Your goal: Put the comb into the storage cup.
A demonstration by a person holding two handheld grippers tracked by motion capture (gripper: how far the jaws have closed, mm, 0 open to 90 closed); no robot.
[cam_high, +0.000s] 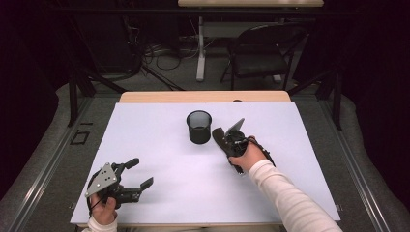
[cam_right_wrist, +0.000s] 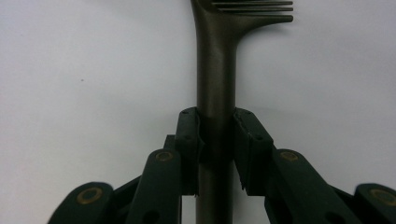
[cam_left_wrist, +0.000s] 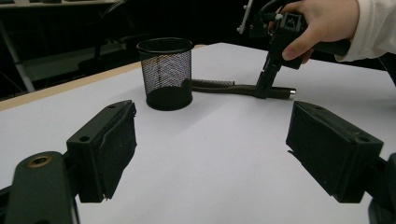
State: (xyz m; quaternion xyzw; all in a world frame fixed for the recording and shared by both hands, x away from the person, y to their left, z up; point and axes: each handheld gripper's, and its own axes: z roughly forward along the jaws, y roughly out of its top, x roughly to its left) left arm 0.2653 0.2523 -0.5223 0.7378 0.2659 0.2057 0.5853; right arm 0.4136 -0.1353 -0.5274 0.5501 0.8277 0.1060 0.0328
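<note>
My right gripper [cam_right_wrist: 215,140] has its jaws pressed against the handle of a dark, long-handled comb-like utensil [cam_right_wrist: 215,70] lying flat on the white table [cam_high: 159,145], just beside the black mesh cup [cam_high: 199,126]. Lifting it remains. My left gripper [cam_high: 138,174] rests wide apart, empty.

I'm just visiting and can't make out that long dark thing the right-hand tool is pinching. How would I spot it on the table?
Start at the white table and find the black mesh cup near its middle. Lying flat just beside the cup is a dark comb, its handle clamped by the right gripper. Unlike the upright, round cup, it is long and slim, with a row of fine teeth at one end.
</note>
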